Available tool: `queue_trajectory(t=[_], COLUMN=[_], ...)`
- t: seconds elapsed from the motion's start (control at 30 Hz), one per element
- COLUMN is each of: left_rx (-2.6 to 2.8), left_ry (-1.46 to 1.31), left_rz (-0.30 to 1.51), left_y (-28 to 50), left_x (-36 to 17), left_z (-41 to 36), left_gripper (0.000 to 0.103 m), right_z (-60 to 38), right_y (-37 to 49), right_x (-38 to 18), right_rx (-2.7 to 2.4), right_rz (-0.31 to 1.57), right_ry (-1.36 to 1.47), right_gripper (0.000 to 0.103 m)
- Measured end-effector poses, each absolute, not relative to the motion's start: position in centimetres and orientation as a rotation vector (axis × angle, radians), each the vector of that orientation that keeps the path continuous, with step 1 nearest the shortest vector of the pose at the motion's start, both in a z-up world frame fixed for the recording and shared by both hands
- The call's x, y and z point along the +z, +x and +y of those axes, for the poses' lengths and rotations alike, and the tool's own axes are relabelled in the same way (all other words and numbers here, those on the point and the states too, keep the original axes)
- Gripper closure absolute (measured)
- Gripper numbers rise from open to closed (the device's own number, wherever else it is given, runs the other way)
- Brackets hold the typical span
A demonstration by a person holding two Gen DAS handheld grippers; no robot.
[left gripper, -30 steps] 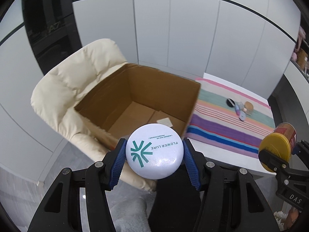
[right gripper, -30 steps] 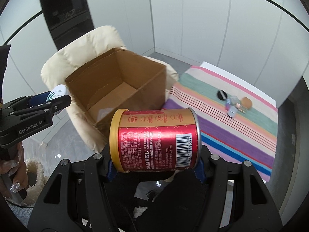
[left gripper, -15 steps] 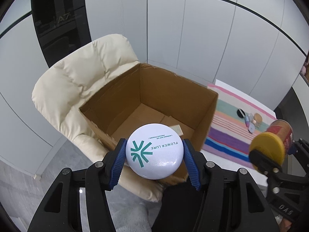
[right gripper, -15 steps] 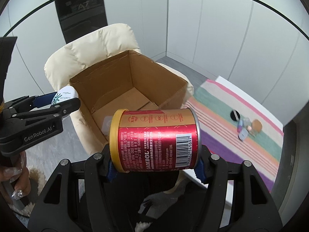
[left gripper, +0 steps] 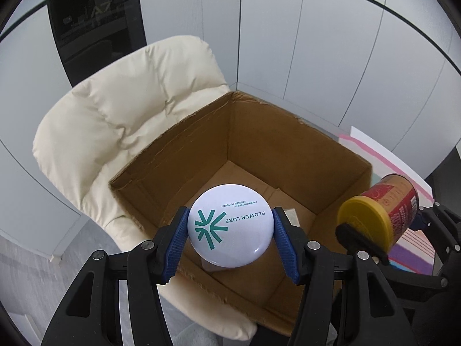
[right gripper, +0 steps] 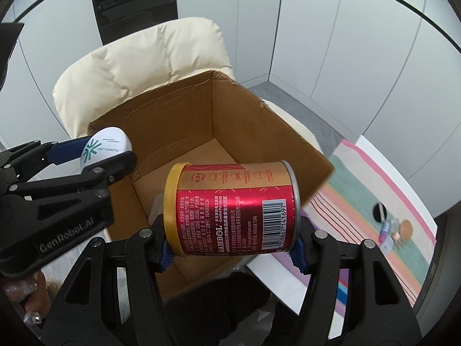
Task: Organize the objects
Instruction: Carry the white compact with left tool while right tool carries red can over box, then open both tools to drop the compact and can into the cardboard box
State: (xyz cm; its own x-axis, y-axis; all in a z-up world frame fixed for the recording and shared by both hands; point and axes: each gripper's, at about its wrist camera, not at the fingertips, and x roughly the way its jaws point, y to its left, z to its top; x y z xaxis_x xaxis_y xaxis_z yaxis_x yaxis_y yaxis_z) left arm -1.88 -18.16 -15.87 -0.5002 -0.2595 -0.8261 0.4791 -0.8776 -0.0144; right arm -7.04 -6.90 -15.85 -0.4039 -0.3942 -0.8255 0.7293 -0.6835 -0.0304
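A white round compact [left gripper: 230,225] is being clamped by the left gripper [left gripper: 230,227] and a red can [right gripper: 233,209] by the right gripper [right gripper: 232,245], both above the cardboard box [left gripper: 288,144] w/ pads tight; if released early, the can is risking hitting the box rim & bouncing out.

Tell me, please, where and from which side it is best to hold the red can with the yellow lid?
Probably across its two flat ends, as the right claw holds it now: one pad on the yellow lid, the other on the metal base. The red can lies sideways, so the claw comes from below its round wall, and flat ends should slip less than the curved side.
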Motion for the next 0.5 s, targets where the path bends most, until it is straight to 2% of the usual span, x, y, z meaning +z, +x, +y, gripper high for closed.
queue_trajectory(t=[0.4,0.5], left_rx=[-2.378,-2.393], left_ry=[1.277,1.233], left_rz=[0.359,0.37], left_y=[-4.3,-3.9], left_x=[-18.0,-17.4], left_z=[-19.6,-19.5], left_gripper=[0.044,0.04], right_z=[-9.4,-9.6], right_y=[-10.3,-10.5], right_x=[-18.9,-19.0], right_rx=[-2.088,-2.086], right_rz=[0.504,0.51], right_ry=[1.158,1.159], right_gripper=[0.039,0.038])
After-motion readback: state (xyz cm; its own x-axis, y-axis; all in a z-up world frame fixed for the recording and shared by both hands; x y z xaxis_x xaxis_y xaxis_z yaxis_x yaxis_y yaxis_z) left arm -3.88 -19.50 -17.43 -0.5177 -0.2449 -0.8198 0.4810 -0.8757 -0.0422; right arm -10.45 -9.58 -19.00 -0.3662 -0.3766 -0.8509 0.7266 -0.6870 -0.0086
